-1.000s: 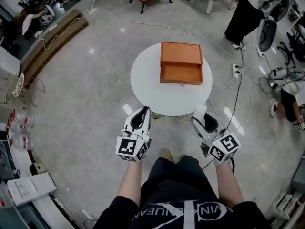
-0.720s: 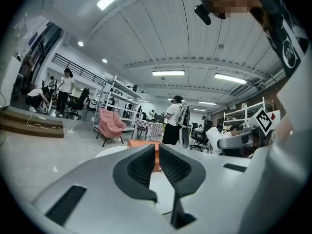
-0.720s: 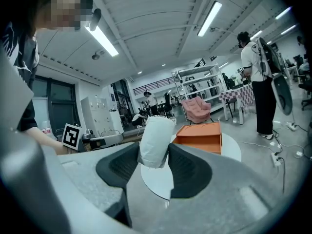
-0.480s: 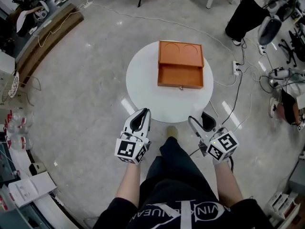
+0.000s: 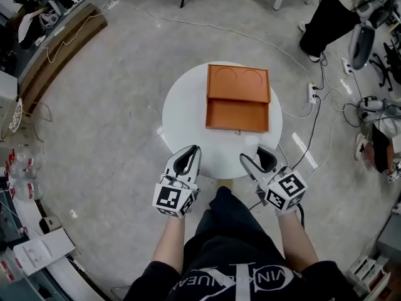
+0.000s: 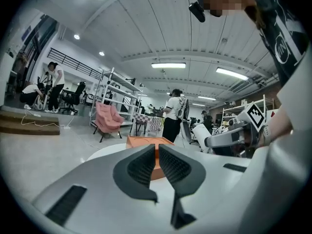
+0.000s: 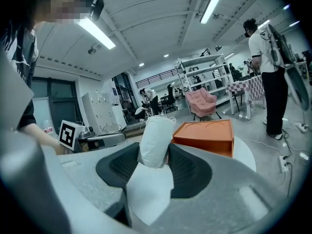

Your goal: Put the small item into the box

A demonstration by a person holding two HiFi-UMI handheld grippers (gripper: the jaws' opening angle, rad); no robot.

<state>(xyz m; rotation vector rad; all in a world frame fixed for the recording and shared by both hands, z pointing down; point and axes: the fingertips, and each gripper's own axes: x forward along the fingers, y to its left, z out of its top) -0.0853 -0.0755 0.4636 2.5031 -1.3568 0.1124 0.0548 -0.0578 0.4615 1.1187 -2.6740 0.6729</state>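
Note:
An orange box (image 5: 238, 83) with its front drawer (image 5: 237, 115) pulled open stands at the back of a round white table (image 5: 185, 105). My right gripper (image 5: 252, 153) hangs over the table's near right edge, shut on a small white cloth-like roll (image 7: 155, 140) that stands upright between its pads. The box (image 7: 204, 130) lies beyond the roll in the right gripper view. My left gripper (image 5: 195, 149) hovers at the table's near left edge, its jaws closed together and empty. The box (image 6: 139, 140) shows just behind its fingertips.
Cables and a power strip (image 5: 312, 93) run over the floor right of the table. A person in black trousers (image 5: 322, 24) stands at the back right. A low wooden platform (image 5: 59, 42) lies at the far left, a pink chair (image 6: 108, 121) behind the table.
The table and box have come closer in the head view. Both grippers have advanced from over the floor to the table's near edge. The right gripper still holds the white roll.

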